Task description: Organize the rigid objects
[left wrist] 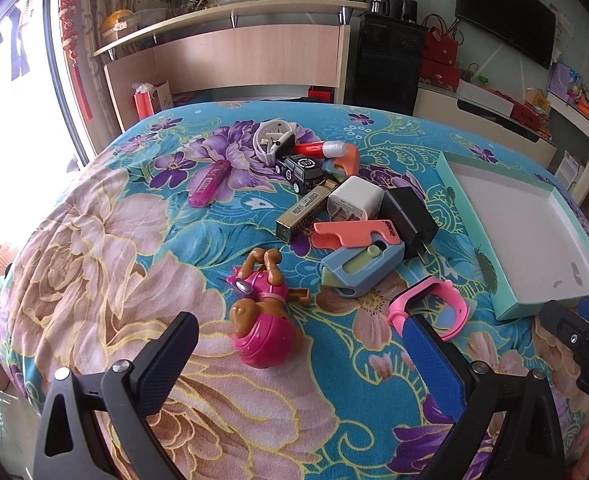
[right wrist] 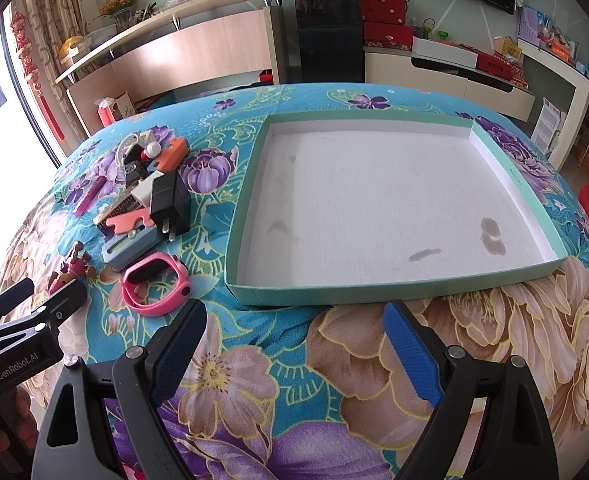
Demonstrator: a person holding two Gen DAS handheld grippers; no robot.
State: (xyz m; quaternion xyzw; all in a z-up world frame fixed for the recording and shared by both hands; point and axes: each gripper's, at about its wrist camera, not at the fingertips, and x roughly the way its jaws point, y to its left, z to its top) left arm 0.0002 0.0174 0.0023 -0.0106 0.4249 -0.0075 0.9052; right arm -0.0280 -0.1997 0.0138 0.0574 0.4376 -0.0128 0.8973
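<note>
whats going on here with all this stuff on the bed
A person holds a two-finger tool in each hand over a floral bedspread. Both the left tool and the right tool stand open and hold nothing. A shallow mint-green cardboard tray lies bare on the bed. Beside it sits a loose pile: a pink toy dog figure, a pink wristwatch, a black plug charger, a white plug charger and a black toy car. Nothing has gone into the tray yet.
</note>
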